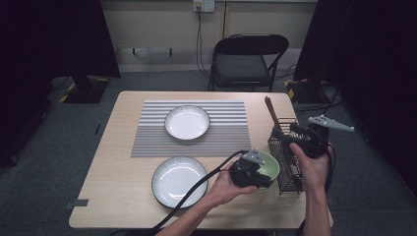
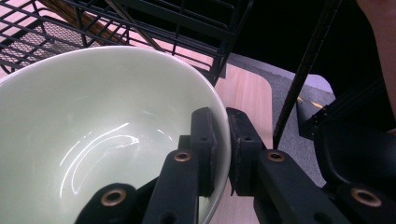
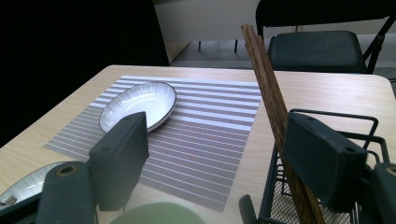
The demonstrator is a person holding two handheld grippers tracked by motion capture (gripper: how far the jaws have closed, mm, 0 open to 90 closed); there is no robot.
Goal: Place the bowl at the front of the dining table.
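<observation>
- High view: the wooden table (image 1: 123,162) was the largest thing, with a black folding chair (image 1: 248,61) standing beyond its far edge.
- A grey striped placemat (image 1: 147,140) lay across the far middle of the table, and a white dark-rimmed plate (image 1: 187,122) sat on it.
- A second white plate (image 1: 178,181) of the same kind lay on the bare wood near the front edge, just beside the placemat's near border.
- A black wire basket (image 1: 286,162) stood at the table's right side, with brown wooden chopsticks (image 1: 271,112) rising tilted out of its far end.
- The pale green bowl (image 1: 268,167) sat between the near plate and the basket, just beside the basket's wire wall.
- The left gripper (image 2: 219,156) was clamped on the bowl's rim: in the left gripper view one jaw lay inside the bowl (image 2: 93,130) and the other outside, both pads pressed on the wall.
- The right gripper (image 3: 219,154) hung over the basket with its jaws spread wide and nothing between the pads; the chopsticks (image 3: 268,93) stood just inside its right-hand jaw in the right gripper view.
</observation>
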